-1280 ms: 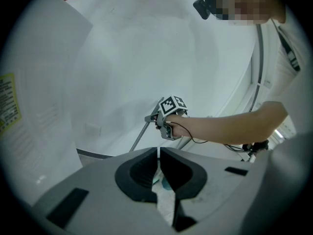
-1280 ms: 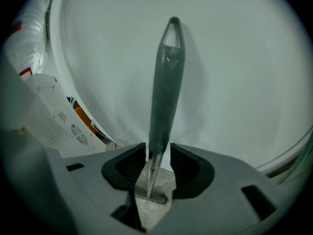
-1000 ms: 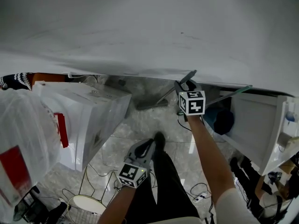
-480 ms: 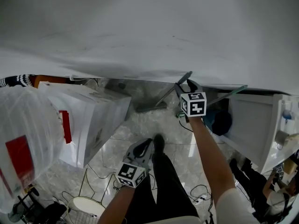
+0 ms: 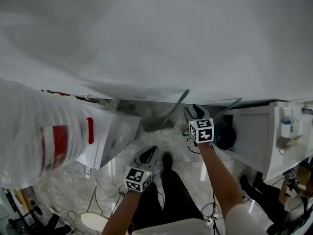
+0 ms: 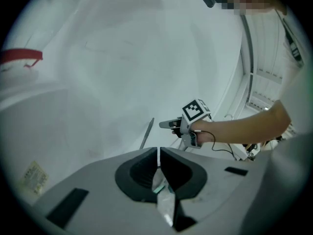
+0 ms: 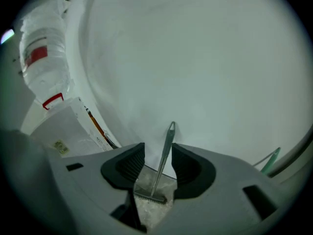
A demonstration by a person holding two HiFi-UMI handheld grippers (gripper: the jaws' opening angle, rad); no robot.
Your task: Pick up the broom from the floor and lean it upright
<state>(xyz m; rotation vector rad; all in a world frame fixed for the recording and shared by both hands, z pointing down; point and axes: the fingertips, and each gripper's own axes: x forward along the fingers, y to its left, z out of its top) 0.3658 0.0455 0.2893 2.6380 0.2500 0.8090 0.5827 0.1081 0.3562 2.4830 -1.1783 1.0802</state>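
The broom point(image 5: 172, 112) leans upright against the white wall, its grey handle slanting up to the right and its head point(image 5: 158, 126) on the marble floor. My right gripper point(image 5: 194, 112) hovers just right of the handle, apart from it. In the right gripper view the broom handle point(image 7: 164, 156) shows through the gap of the right gripper point(image 7: 155, 165), but it stands further off at the wall. Those jaws are open, have just been closing a little, and hold nothing. My left gripper point(image 5: 149, 153) hangs lower over the floor; in the left gripper view the left gripper point(image 6: 159, 164) is shut and empty.
A white box point(image 5: 110, 136) and a clear plastic bag point(image 5: 44, 131) stand at the left. A white cabinet point(image 5: 254, 131) is at the right, with a green-handled tool point(image 5: 232, 105) leaning beside it. Cables point(image 5: 105, 190) lie on the floor near the person's foot point(image 5: 167, 158).
Both grippers have risen. The right gripper has drawn back from the broom handle, which stays leaning on the wall. The head view has tilted, showing more wall.
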